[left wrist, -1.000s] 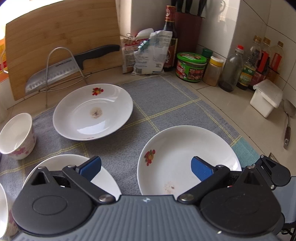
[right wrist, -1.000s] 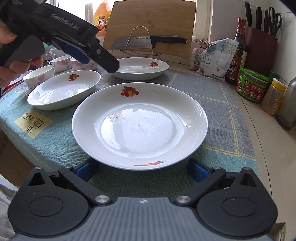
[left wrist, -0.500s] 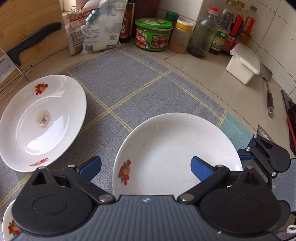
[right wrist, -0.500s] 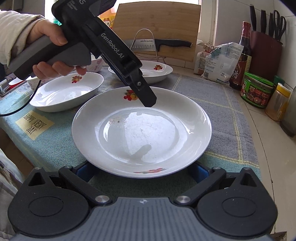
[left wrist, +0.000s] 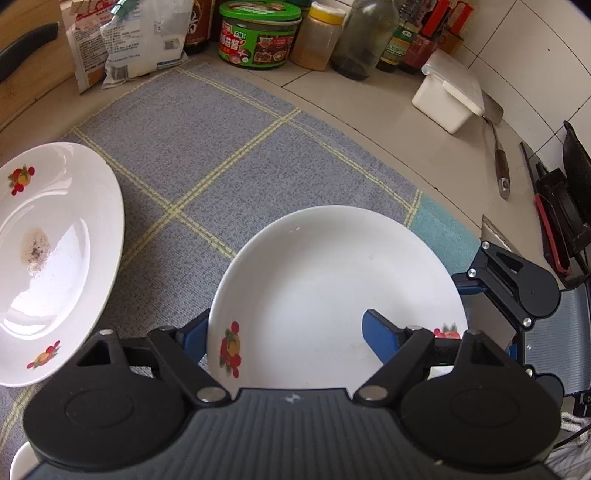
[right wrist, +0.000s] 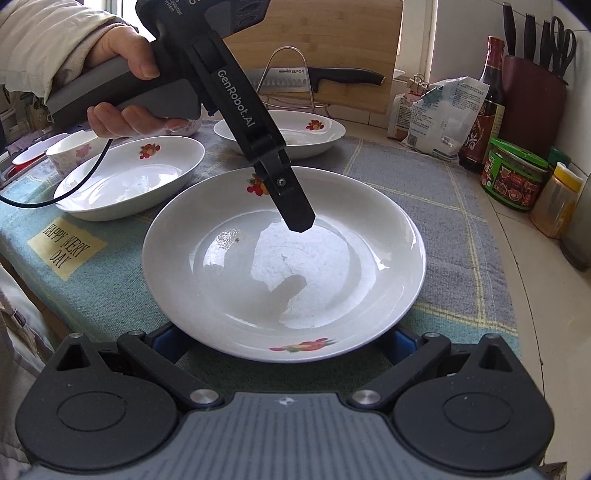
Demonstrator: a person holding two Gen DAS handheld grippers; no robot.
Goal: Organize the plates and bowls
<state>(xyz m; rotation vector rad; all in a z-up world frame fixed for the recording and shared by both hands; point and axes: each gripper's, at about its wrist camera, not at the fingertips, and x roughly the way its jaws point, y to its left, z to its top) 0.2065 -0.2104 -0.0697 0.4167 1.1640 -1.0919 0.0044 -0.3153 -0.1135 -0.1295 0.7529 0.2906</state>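
A white plate with fruit prints (left wrist: 332,280) (right wrist: 284,254) lies on the grey checked cloth (left wrist: 207,133). My left gripper (left wrist: 288,328) points down at the rim farthest from my right gripper, jaws closing. One blue pad sits outside the rim, the other hangs over the plate's hollow, and neither presses on it. In the right wrist view one of its fingertips (right wrist: 299,219) hovers above the plate. My right gripper (right wrist: 284,343) stands open at the opposite rim, its pads low on either side.
A second plate (left wrist: 55,258) (right wrist: 288,133) with a crumb stain lies farther back, a third (right wrist: 129,177) to the left, with floral bowls (right wrist: 74,151) behind it. Jars and bottles (left wrist: 258,33), a white box (left wrist: 447,92), a spatula (left wrist: 498,158) and a knife on a rack (right wrist: 317,77) line the counter.
My left gripper swung over and sank toward the near plate, and its jaws narrowed around the rim. My right gripper and the plates stayed put.
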